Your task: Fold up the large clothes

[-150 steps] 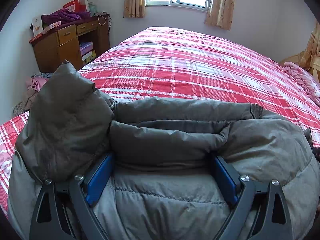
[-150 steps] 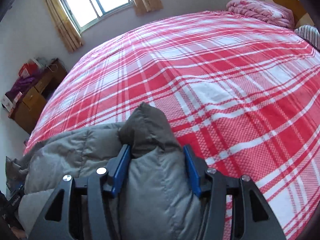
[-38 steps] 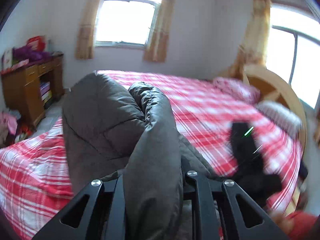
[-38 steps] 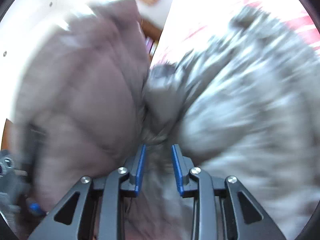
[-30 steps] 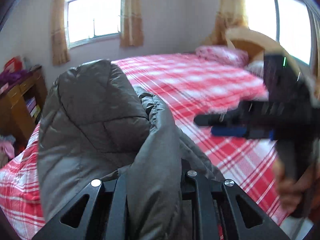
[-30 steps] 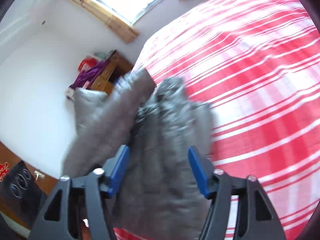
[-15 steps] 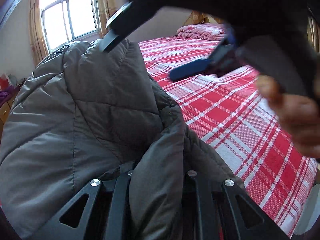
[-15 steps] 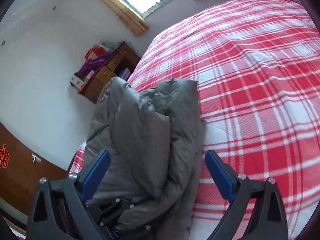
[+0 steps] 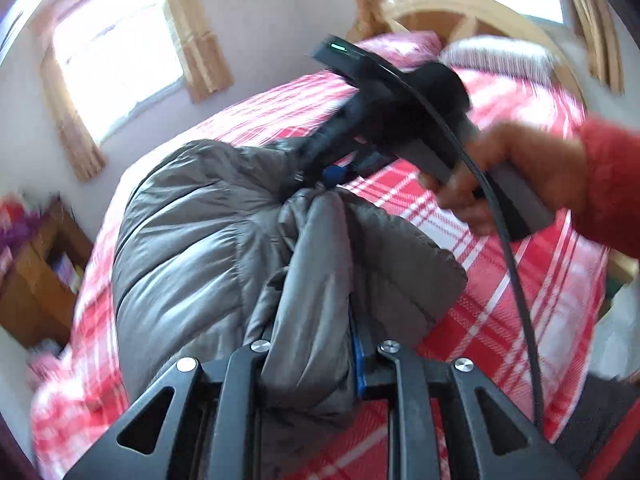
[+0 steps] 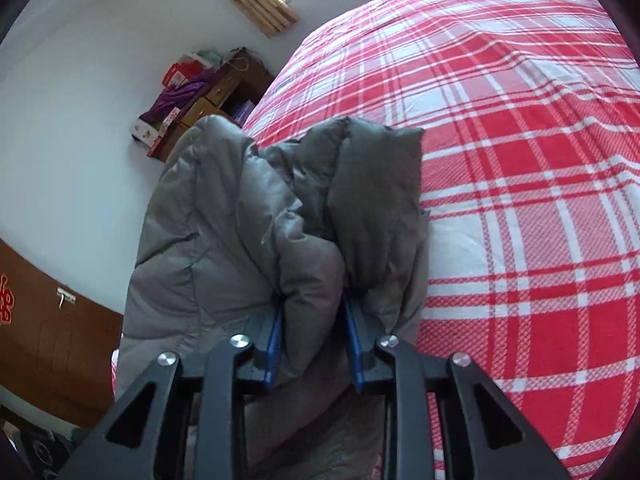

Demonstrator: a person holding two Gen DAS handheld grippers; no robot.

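Note:
A grey padded jacket point(image 9: 192, 240) lies bunched at the near edge of a bed with a red plaid sheet point(image 9: 520, 280). My left gripper point(image 9: 310, 360) is shut on a thick fold of the jacket. My right gripper point(image 10: 314, 328) is shut on another fold of the jacket point(image 10: 240, 216), its blue pads pressed into the fabric. In the left wrist view the right gripper point(image 9: 320, 176) reaches in from the right, held by a hand in a red sleeve, with its tips at the jacket's far fold.
A wooden cabinet point(image 10: 208, 100) with boxes and purple cloth on top stands by the wall left of the bed. A curtained window point(image 9: 116, 68) is behind. A wooden headboard point(image 9: 460, 8) and pillows point(image 9: 496, 56) are at the far end. The sheet point(image 10: 520, 160) spreads wide to the right.
My right gripper, open half a second ago, has closed on a fold of the jacket. My left gripper has kept its grip and swung its view toward the headboard.

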